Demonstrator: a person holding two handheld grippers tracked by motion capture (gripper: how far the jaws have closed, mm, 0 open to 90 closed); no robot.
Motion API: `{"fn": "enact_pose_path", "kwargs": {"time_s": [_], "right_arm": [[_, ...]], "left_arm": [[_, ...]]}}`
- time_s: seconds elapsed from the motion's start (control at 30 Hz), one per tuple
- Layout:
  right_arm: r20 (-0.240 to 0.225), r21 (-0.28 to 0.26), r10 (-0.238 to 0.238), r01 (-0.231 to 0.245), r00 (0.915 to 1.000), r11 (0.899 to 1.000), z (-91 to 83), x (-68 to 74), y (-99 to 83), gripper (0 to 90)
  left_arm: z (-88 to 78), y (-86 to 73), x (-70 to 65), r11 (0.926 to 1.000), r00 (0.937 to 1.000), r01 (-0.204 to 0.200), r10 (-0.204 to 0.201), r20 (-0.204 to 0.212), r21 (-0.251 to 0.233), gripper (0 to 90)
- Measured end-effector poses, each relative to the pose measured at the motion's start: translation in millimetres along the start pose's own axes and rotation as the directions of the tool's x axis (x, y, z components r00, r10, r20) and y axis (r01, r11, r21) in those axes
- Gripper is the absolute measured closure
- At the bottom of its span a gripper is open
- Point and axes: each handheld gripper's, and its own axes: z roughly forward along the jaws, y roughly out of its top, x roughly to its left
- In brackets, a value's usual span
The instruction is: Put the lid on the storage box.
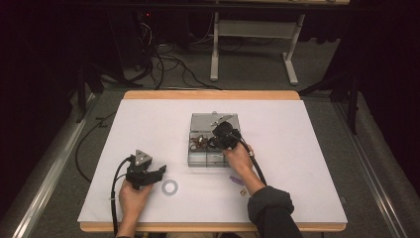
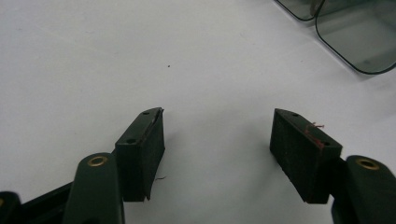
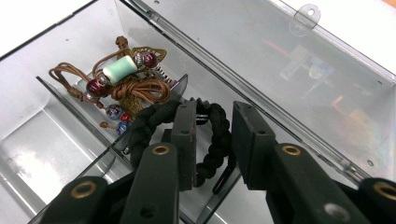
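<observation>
A clear plastic compartment box [image 1: 208, 159] lies open mid-table, its lid [image 3: 299, 70] tilted back. A brown cord bracelet with coloured beads [image 3: 126, 79] rests in one compartment. A black braided bracelet [image 3: 148, 122] lies over the divider beside it. My right gripper [image 3: 215, 112] reaches into the box [image 1: 218, 138]; a loop of the black bracelet sits between its jaws, which stand apart with a gap at the right pad [image 3: 247, 135]. My left gripper [image 1: 161, 171] rests on the white table at the lower left, open [image 2: 217, 135], with nothing between its pads.
A small clear ring [image 1: 170, 187] lies on the white tabletop [image 1: 297, 148] just right of the left gripper. A small purple piece [image 1: 235, 179] and a tiny gold piece [image 1: 243, 191] lie near the right forearm. Rounded corners of the clear box [image 2: 359, 37] show ahead of the left gripper.
</observation>
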Motion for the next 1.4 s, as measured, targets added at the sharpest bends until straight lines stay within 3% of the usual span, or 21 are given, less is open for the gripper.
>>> {"fn": "enact_pose_path", "kwargs": {"time_s": [0.2,0.8,0.9,1.4], "right_arm": [[-0.028,-0.026,0.032,-0.033,0.9991,0.999,-5.2,-4.0,-1.9,68.0],[-0.076,-0.124,0.024,-0.033,0.9968,0.992,-41.3,-8.6,-18.9,69.1],[-0.086,-0.157,0.025,-0.039,0.996,0.987,-50.4,-10.0,-24.7,69.1],[-0.123,-0.219,0.025,-0.052,0.9921,0.974,-86.2,-11.9,-61.5,69.0]], "left_arm": [[0.0,0.0,0.0,1.0,1.0,0.0,0.0,0.0,0.0,35.6],[0.0,0.0,0.0,1.0,1.0,0.0,0.0,0.0,0.0,35.6],[0.0,0.0,0.1,1.0,1.0,0.0,0.0,0.001,0.0,35.6],[0.0,0.0,0.1,1.0,1.0,0.0,0.0,0.001,0.0,35.5]]}}
